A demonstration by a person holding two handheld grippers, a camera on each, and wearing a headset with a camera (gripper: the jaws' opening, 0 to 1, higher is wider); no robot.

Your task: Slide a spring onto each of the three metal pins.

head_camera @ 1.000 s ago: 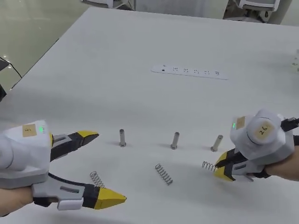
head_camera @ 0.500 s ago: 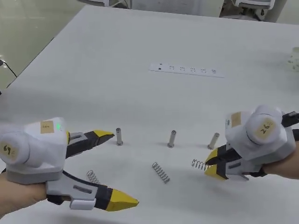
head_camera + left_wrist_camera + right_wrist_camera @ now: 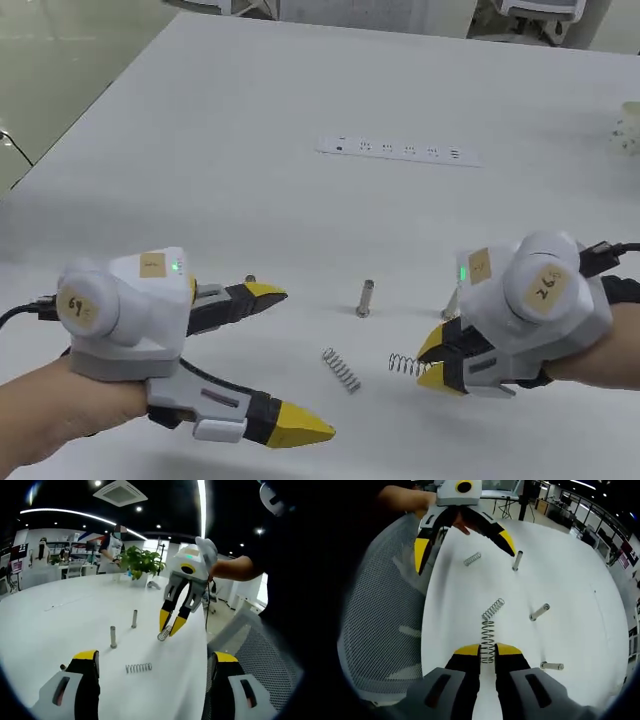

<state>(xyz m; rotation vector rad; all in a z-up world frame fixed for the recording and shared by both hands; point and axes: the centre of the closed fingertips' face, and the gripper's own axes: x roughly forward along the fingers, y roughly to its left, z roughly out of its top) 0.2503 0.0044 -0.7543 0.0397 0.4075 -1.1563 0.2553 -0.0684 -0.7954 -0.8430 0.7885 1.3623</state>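
Three short metal pins stand in a row on the white table (image 3: pixel 300 90): the middle pin (image 3: pixel 366 298), the left pin (image 3: pixel 250 279) with just its top peeking past my left gripper, and the right pin (image 3: pixel 452 303) half behind my right gripper. My right gripper (image 3: pixel 432 362) is shut on one end of a spring (image 3: pixel 404 365), which sticks out leftward, held spring (image 3: pixel 487 636) straight ahead of the jaws. My left gripper (image 3: pixel 290 362) stands open, jaws wide. One loose spring (image 3: pixel 341 369) lies between the grippers. Another loose spring (image 3: pixel 472 558) lies beneath the left gripper (image 3: pixel 462 527).
A white power strip (image 3: pixel 398 151) lies farther back on the table. The table's near edge runs close under both grippers, with a mesh chair (image 3: pixel 385 610) beyond it. A potted plant (image 3: pixel 141 562) and people stand at the far end.
My left gripper has moved right and forward, now covering the left spring and most of the left pin. My right gripper has carried its spring leftward, past the right pin.
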